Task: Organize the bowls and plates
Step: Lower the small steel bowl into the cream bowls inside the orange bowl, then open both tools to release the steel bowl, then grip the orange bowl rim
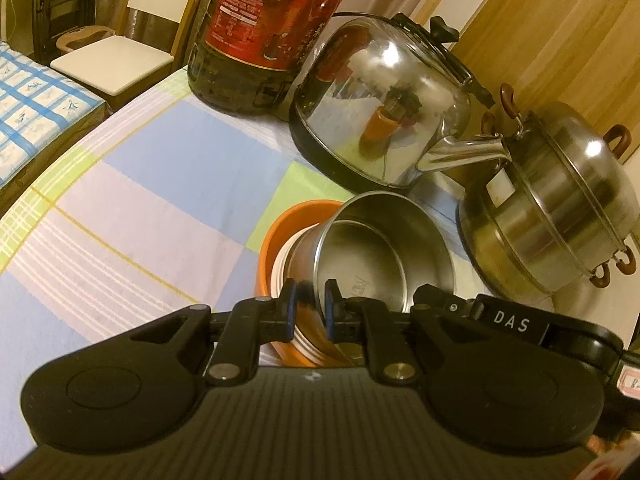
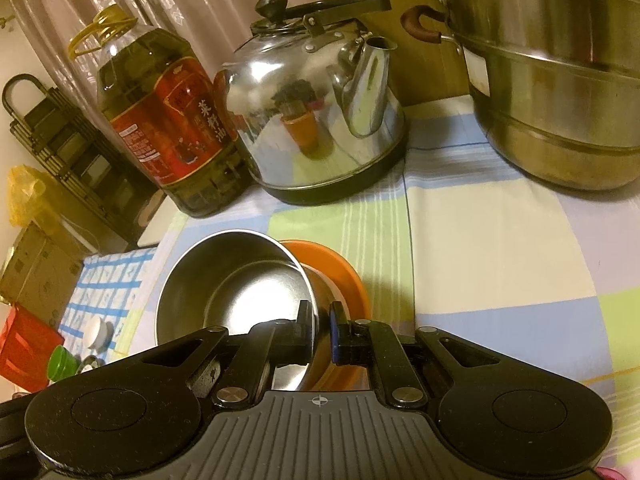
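Note:
A steel bowl (image 1: 380,256) sits tilted in an orange bowl (image 1: 280,224) on the checked tablecloth; a white rim shows between them. My left gripper (image 1: 311,310) is shut on the steel bowl's near wall, one finger inside and one outside. In the right wrist view the same steel bowl (image 2: 232,280) leans left over the orange bowl (image 2: 344,276). My right gripper (image 2: 320,332) is shut on the steel bowl's rim, on the opposite side. The other gripper's body (image 1: 516,320) shows at the right of the left wrist view.
A steel kettle (image 2: 316,120), a big oil bottle (image 2: 168,120) and a stacked steel steamer pot (image 2: 560,80) stand behind the bowls. A chair (image 1: 116,60) is past the table's far edge. Small items and a red box (image 2: 24,344) lie at the left.

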